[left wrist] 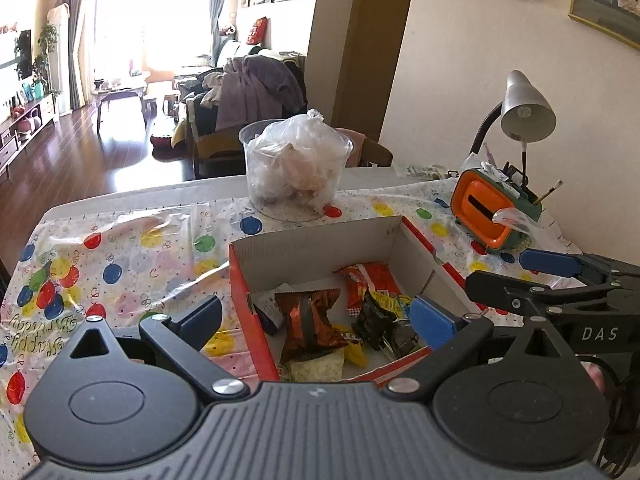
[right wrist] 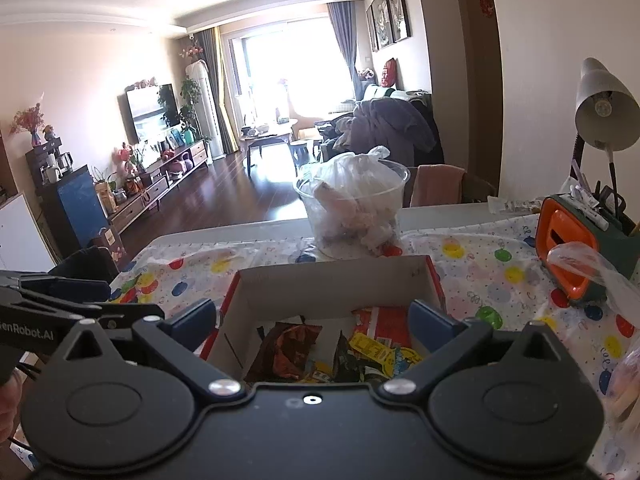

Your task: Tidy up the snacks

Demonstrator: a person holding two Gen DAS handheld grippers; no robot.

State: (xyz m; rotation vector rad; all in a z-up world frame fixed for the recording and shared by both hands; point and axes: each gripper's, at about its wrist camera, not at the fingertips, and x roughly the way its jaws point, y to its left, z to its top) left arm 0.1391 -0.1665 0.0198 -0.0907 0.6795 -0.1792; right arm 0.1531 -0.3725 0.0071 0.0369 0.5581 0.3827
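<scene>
A table under a balloon-print cloth fills the foreground, with a bright living room beyond. Nearest, the left gripper hangs spread wide and empty over the near end of the red cardboard box; the right gripper is likewise spread and empty above the same box. The snacks lie inside it: a brown packet, a black and yellow packet and a red packet toward the back. Nothing loose shows on the cloth, so the sorting looks close to done. For any tidying, come straight down on one packet and pinch its crimped edge lightly. Farther off stand a clear tub holding a plastic bag, an orange holder and a desk lamp
</scene>
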